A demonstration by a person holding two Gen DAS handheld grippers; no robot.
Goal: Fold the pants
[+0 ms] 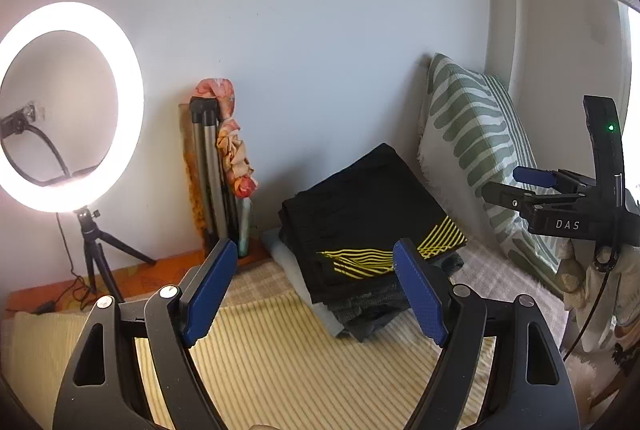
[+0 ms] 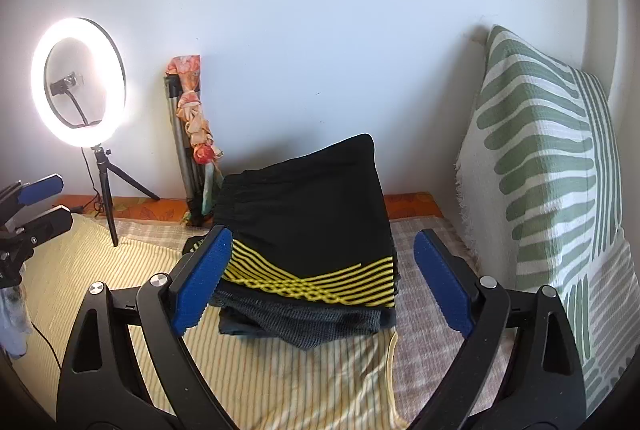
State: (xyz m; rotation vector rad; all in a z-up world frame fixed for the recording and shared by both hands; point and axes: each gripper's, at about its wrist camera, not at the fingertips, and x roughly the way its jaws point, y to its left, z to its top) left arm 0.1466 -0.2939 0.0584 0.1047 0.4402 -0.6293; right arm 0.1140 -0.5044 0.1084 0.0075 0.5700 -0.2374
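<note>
Folded black pants with yellow stripes [image 1: 360, 218] lie on top of a stack of folded clothes on the bed; they also show in the right wrist view [image 2: 308, 213]. My left gripper [image 1: 316, 290] is open and empty, just in front of the stack. My right gripper [image 2: 324, 278] is open and empty, its fingers on either side of the stack's near edge. The right gripper also shows at the right of the left wrist view [image 1: 520, 189]. The left gripper shows at the left edge of the right wrist view [image 2: 40, 201].
A yellow striped sheet [image 1: 280, 362] covers the bed. A green and white patterned pillow [image 2: 548, 165] leans on the wall at the right. A lit ring light [image 1: 60, 109] on a small tripod stands at the left. A folded tripod with floral cloth [image 1: 224, 165] leans on the wall.
</note>
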